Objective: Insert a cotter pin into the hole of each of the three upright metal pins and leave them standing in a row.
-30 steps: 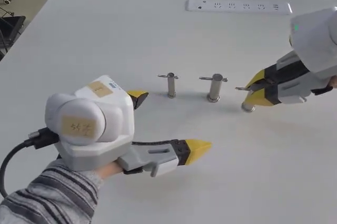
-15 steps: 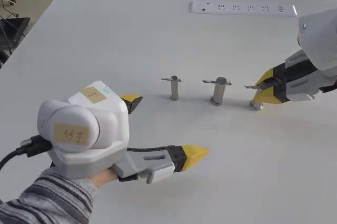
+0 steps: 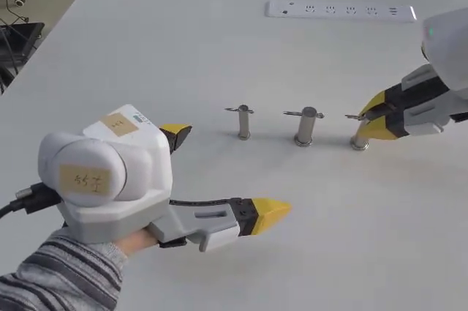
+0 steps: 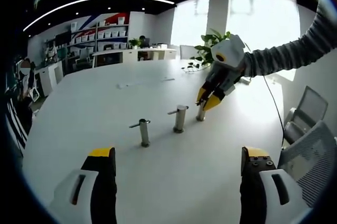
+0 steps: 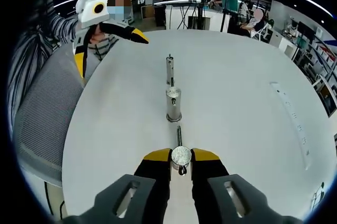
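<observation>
Head view: left gripper (image 3: 232, 169) near left, jaws spread wide, empty. Left metal pin (image 3: 243, 124) and middle metal pin (image 3: 306, 128) upright, cotter pins (image 3: 238, 110) through both. Right gripper (image 3: 365, 122) at right metal pin (image 3: 358, 142), third cotter pin (image 3: 353, 116) sticking out leftward.

Left gripper view: we see all three standing in row.

Right gripper view: jaws narrow, flanking right metal pin's head; we cannot tell if clamped. We judge third insertion nearly done; release remains.

1. Tan sticker (image 3: 80, 178) on the left gripper (image 3: 227, 172) body is showing handwritten marks, not legible.
2. Second tan sticker (image 3: 119, 122) on top is looking the same, illegible.
3. Power strip (image 3: 340, 11) on the counter (image 3: 219, 47) is showing no readable print.
</observation>
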### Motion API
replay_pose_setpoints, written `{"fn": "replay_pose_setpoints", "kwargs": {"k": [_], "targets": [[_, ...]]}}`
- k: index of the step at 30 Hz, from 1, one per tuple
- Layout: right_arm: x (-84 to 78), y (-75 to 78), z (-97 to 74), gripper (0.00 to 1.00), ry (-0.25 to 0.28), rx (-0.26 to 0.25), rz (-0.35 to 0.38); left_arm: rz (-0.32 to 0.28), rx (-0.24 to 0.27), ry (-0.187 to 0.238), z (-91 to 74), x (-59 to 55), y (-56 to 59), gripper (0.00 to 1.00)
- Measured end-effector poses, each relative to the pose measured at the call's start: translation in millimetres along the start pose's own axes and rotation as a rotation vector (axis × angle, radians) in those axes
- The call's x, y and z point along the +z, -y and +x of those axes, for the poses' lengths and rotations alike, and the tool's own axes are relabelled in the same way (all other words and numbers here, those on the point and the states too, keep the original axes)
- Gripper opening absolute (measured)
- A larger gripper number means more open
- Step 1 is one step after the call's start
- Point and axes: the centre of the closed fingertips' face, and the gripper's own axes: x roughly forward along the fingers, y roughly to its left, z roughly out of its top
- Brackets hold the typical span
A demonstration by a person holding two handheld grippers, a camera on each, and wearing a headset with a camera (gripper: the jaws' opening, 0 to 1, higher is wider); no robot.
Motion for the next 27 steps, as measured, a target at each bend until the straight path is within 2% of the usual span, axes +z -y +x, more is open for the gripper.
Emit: {"fn": "replay_pose_setpoints", "kwargs": {"k": [14, 18, 19, 23, 27], "targets": [[-1.5, 2.0, 1.3, 0.09, 0.012, 0.029, -0.001, -0.003, -0.004, -0.023, -0.9, -1.7, -1.5, 0.99], [-0.8, 2.5, 1.2, 0.10, 0.018, 0.025, -0.029, -0.005, -0.006, -0.027, -0.5, -2.3, -1.5, 0.99], [0.3, 3.3, 1.3, 0.12, 0.026, 0.019, -0.046, -0.004, -0.006, -0.029, -0.4, -2.4, -1.6, 0.99], [3.6, 5.5, -1.9, 0.26, 0.042, -0.017, -0.039, -0.002, -0.007, -0.030, 0.2, -1.5, -2.4, 0.99], [5.6, 7.6, -8.3, 0.30, 0.057, -0.056, -0.015, -0.006, -0.010, -0.030, 0.9, 0.1, -3.2, 0.99]]}}
